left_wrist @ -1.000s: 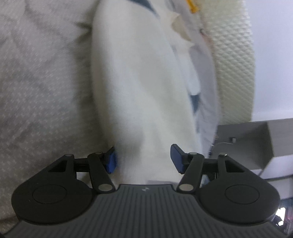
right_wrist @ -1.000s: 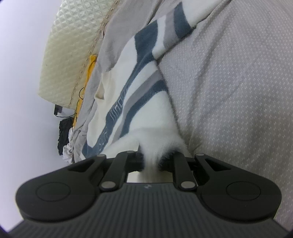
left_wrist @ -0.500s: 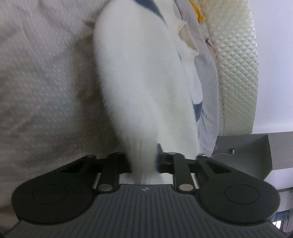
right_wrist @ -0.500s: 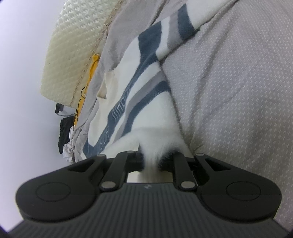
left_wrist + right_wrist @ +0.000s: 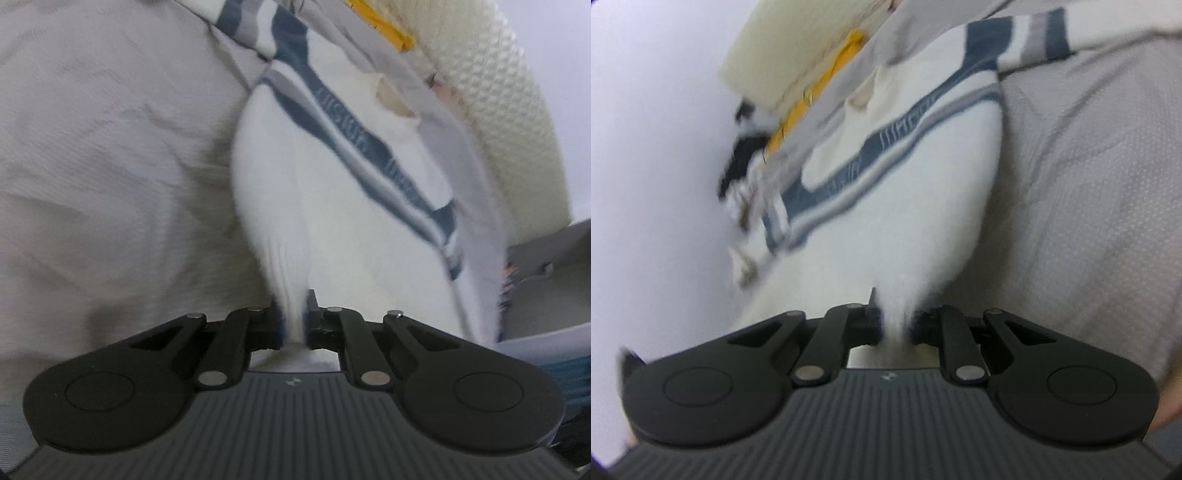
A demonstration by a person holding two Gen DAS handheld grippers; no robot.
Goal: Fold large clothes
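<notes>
Left gripper (image 5: 293, 321) pinched tight on sweater (image 5: 332, 221) hem; right gripper (image 5: 894, 325) likewise clamped on it; both corners gripped, likely to carry the hem over for folding on bed (image 5: 110, 147).

A bedroom in a home. A bed spread with a grey, finely dotted bedsheet (image 5: 110, 155), wrinkled in places. At the far end, a cream quilted headboard (image 5: 513, 122) against a plain pale wall (image 5: 653, 110). A white sweater (image 5: 923, 206) with blue and grey stripes laid out on the bed. Something yellow (image 5: 816, 96) tucked at the foot of the headboard, beside dark and light clothing bunched at the far left. A grey bedside unit (image 5: 546, 273) to the right.
</notes>
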